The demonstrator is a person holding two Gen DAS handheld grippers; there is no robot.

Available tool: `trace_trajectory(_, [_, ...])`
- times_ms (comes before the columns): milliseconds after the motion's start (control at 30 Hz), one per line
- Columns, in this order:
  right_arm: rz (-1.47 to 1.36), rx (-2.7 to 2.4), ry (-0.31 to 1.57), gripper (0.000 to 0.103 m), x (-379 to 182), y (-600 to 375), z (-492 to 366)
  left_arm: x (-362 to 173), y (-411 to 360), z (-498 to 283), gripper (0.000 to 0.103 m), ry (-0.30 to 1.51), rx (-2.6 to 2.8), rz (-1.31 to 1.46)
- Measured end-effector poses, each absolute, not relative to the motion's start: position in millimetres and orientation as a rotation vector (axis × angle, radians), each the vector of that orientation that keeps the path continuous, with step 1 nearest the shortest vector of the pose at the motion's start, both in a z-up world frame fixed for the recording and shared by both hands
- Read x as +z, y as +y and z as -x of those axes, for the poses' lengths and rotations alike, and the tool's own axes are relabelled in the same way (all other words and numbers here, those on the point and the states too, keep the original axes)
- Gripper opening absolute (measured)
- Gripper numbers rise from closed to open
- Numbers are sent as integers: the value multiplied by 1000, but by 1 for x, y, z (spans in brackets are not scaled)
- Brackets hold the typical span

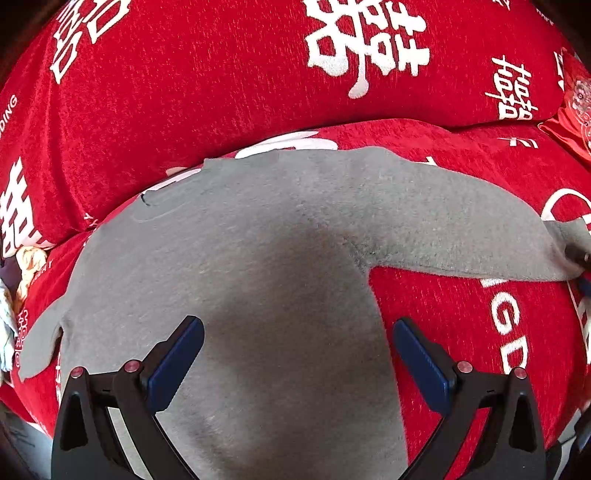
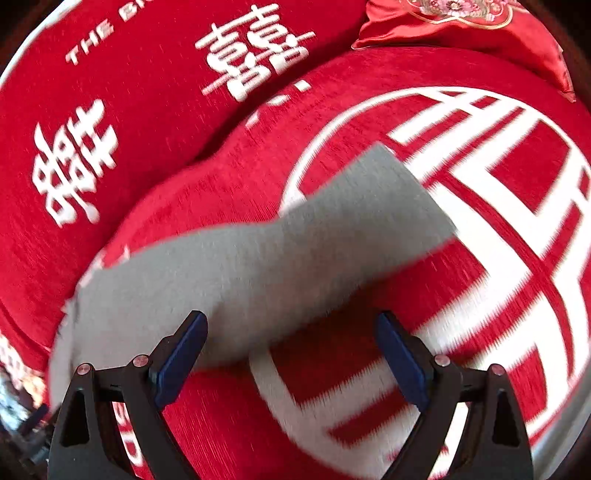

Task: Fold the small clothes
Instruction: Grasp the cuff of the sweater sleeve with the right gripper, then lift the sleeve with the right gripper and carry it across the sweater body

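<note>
A grey long-sleeved garment [image 1: 236, 258] lies spread flat on a red sofa cover [image 1: 461, 332] printed with white characters. My left gripper [image 1: 297, 323] hovers open just above the garment's body, its blue pads [image 1: 177, 362] wide apart and holding nothing. One sleeve [image 1: 461, 229] stretches out to the right; a shorter piece [image 1: 37, 343] sticks out at the left. In the blurred right wrist view, that grey sleeve [image 2: 295, 251] runs diagonally up to its cuff [image 2: 402, 184]. My right gripper [image 2: 291, 316] is open at the sleeve's lower edge, gripping nothing.
The sofa's padded backrest [image 1: 221, 92] rises behind the seat. A red satin cushion with embroidery [image 2: 461, 26] sits at the back right. A bundle of patterned cloth [image 1: 26, 266] lies at the left edge. A large white circle motif [image 2: 498, 240] marks the seat.
</note>
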State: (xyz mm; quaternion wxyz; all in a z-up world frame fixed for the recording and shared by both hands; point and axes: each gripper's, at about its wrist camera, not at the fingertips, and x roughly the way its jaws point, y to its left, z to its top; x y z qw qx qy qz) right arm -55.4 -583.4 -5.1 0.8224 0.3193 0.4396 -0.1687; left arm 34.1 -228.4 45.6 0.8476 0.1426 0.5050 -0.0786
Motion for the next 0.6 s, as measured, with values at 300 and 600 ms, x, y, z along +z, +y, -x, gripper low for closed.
trace_trajectory(300, [-759, -314, 905, 7, -21, -612, 43, 44, -209, -68, 103, 1096, -100, -197])
trace_trajectory(600, [-613, -353, 817, 6, -3, -591, 66, 19, -229, -98, 103, 1143, -98, -180])
